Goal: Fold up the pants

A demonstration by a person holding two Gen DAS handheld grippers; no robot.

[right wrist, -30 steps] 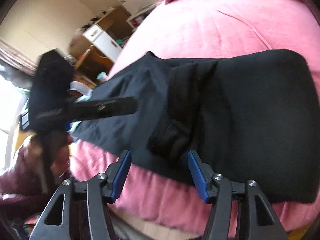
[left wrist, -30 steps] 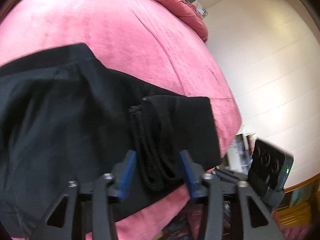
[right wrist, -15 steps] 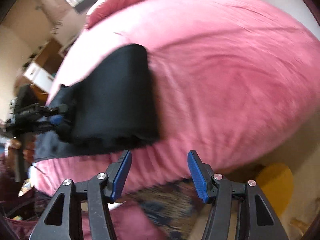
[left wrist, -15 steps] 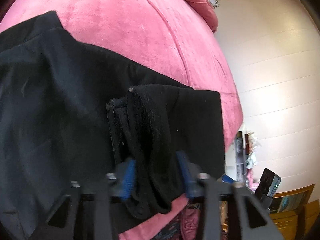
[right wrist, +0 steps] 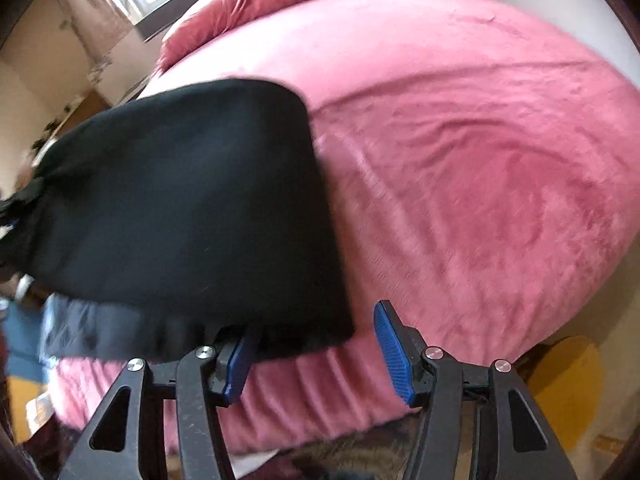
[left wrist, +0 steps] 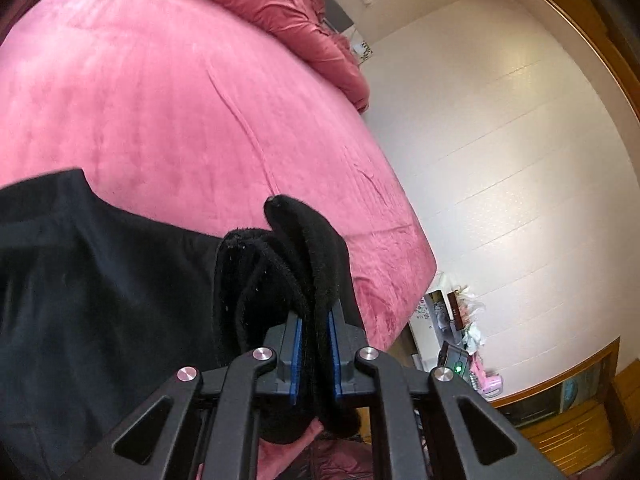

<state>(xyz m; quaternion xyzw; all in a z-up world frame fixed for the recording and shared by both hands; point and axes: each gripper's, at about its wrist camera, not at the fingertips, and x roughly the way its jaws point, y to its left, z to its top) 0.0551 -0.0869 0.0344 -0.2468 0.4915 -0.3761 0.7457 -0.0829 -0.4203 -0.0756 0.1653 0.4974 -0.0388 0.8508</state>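
Note:
Black pants (left wrist: 100, 288) lie on a pink bed (left wrist: 160, 100), near its front edge. My left gripper (left wrist: 314, 344) is shut on a bunched, layered end of the pants (left wrist: 304, 248), which sticks up between the blue pads. In the right wrist view the pants (right wrist: 180, 200) are a folded black slab on the left of the bed (right wrist: 480, 160). My right gripper (right wrist: 316, 344) is open at the slab's near right corner. The cloth's fuzzy edge overlaps its left finger (right wrist: 236, 364); the right finger (right wrist: 394, 348) is beside the corner over pink cover.
A crumpled pink duvet (left wrist: 280, 4) lies at the far end of the bed. A white wall (left wrist: 500, 160) and wooden furniture (left wrist: 580, 400) are to the right. In the right wrist view a yellow object (right wrist: 568, 384) sits on the floor below the bed's edge.
My left gripper has closed on the bunched end of the pants and raised it. My right gripper has swung from the pants' middle to their right corner, staying open.

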